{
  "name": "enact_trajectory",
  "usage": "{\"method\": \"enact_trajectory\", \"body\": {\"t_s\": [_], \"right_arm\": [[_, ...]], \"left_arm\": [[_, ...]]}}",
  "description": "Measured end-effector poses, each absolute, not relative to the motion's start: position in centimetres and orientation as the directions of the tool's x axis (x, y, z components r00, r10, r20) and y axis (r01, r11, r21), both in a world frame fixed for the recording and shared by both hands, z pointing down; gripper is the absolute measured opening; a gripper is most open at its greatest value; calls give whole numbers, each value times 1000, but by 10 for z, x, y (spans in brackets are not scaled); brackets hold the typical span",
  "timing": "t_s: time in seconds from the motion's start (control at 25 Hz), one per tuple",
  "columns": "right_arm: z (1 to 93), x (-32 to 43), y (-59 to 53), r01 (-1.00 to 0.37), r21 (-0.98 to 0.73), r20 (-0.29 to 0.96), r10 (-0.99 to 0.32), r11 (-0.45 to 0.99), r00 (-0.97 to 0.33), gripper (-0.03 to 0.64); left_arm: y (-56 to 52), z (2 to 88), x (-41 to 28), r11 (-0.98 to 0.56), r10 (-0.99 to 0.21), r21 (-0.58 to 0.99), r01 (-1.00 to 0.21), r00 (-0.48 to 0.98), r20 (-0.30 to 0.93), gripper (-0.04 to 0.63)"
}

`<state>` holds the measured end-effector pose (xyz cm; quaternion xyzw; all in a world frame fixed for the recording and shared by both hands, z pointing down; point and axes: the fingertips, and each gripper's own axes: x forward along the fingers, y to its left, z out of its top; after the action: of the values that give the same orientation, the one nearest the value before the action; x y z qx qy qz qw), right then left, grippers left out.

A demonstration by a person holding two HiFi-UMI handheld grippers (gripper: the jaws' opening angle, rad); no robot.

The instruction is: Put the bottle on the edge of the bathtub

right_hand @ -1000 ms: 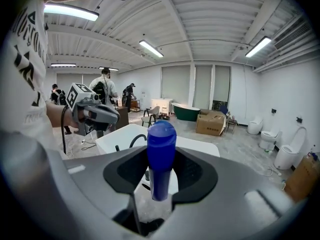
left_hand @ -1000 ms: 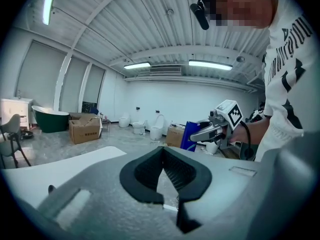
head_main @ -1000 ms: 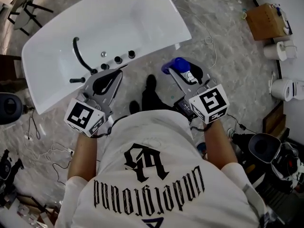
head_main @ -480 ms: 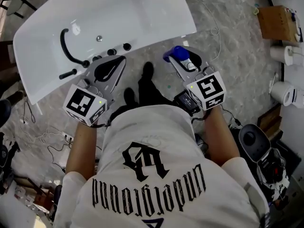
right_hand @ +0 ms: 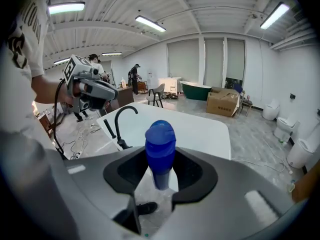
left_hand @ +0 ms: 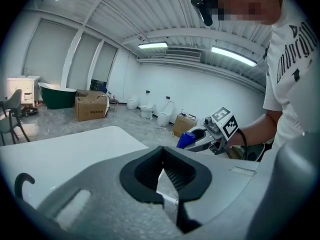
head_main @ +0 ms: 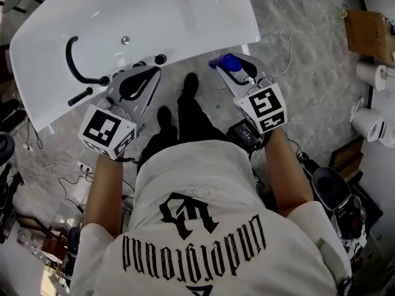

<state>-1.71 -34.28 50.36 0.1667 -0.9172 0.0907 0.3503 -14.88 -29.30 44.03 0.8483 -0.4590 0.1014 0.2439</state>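
Blue bottle (right_hand: 160,149), white bathtub (head_main: 173,17)

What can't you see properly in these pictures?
Head view: the bottle sits mostly behind the right gripper, so its lower part is hidden.
Head view: the tub's far end is cut off by the top edge.
Head view: some knobs hide behind the left gripper.
Right gripper view: the box print is too small to read.
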Motion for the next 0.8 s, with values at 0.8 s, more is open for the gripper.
{"method": "enact_trajectory", "body": {"t_s": [0.8], "right_arm": [[659, -30, -375, -318, -70, 786, -144, 945, -601, 153]], "left_arm": [[-325, 560, -157, -447, -663, 362, -818, 575, 480, 6]]}}
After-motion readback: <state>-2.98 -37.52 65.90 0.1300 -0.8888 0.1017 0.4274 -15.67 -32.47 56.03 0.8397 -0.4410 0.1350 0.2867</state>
